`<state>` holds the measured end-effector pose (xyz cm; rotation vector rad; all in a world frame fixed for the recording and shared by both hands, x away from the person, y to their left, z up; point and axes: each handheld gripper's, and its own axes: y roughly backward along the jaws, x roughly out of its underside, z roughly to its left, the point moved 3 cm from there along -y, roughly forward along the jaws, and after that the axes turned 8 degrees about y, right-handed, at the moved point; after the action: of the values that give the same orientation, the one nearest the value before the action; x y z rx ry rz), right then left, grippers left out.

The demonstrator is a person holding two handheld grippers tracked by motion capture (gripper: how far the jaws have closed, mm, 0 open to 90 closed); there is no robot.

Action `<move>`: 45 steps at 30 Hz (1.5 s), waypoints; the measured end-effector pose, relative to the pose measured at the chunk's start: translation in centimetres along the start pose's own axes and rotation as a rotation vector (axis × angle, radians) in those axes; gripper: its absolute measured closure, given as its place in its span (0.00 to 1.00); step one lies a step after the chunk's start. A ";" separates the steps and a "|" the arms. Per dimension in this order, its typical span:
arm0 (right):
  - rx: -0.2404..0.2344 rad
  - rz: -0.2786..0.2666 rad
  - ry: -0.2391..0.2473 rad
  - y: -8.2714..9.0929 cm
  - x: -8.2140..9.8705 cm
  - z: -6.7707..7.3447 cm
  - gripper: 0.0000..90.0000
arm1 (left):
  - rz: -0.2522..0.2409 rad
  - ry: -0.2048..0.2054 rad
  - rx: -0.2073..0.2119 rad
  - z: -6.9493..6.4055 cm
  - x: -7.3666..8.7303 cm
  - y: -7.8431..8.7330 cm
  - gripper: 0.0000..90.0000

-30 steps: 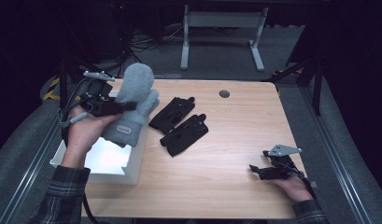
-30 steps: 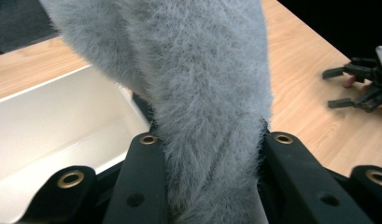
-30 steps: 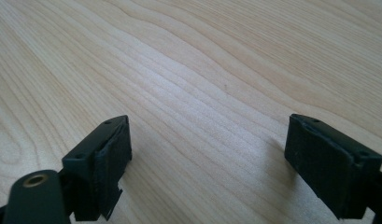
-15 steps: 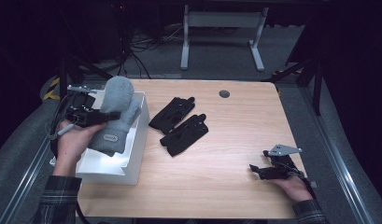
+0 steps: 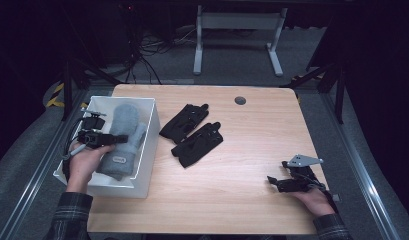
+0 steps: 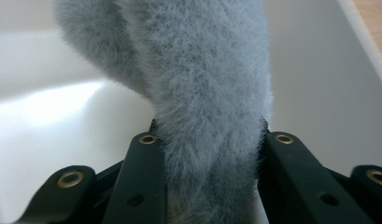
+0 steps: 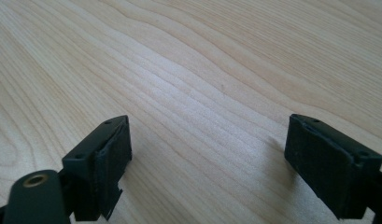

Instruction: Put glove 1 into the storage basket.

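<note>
wooden counter (image 5: pixel 232 200) carried everything, pale grain, a small dark round grommet (image 5: pixel 240 100) near its far edge. white rectangular bin (image 5: pixel 151 131) sat on the counter's left end, open top. inside the bin lay a grey fuzzy mitten (image 5: pixel 123 137), long axis running near to far, a small label patch at its near end; in the left gripper view the same mitten (image 6: pixel 212 93) hung against the bin's white wall. two black gloves lay on the bare counter just right of the bin: one glove (image 5: pixel 184 121) farther back, the second glove (image 5: pixel 198 144) closer, the pair side by side and touching or nearly so, can't tell which. left gripper (image 5: pixel 109 138) was held over the bin by the left hand (image 5: pixel 82 165), its fingers (image 6: pixel 146 177) clamped on the mitten, fur squeezed between them, partly closed around the thick fabric. right gripper (image 5: pixel 271 181) rested low at the counter's near right corner in the right hand (image 5: pixel 314 200), well apart from the gloves, its fingers (image 7: pixel 107 154) spread wide with nothing between them, just bare wood.
</note>
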<state>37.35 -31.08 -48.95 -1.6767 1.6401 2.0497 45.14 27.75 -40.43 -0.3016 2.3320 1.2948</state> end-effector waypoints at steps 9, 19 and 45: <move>0.000 0.000 0.000 0.0 0.0 0.0 0.17 | 0.088 0.030 -0.053 2.2 1.0 -3.1 0.77; 0.000 0.001 0.001 0.0 0.0 0.0 0.17 | 0.105 0.022 -0.125 3.1 0.9 -4.1 0.63; -0.001 0.001 0.000 0.0 0.0 0.0 0.17 | -0.074 -0.166 -0.092 -4.9 -2.7 1.9 0.24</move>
<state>37.36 -31.09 -48.95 -1.6772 1.6406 2.0507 45.37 24.58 -35.50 -0.2953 2.1084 1.3409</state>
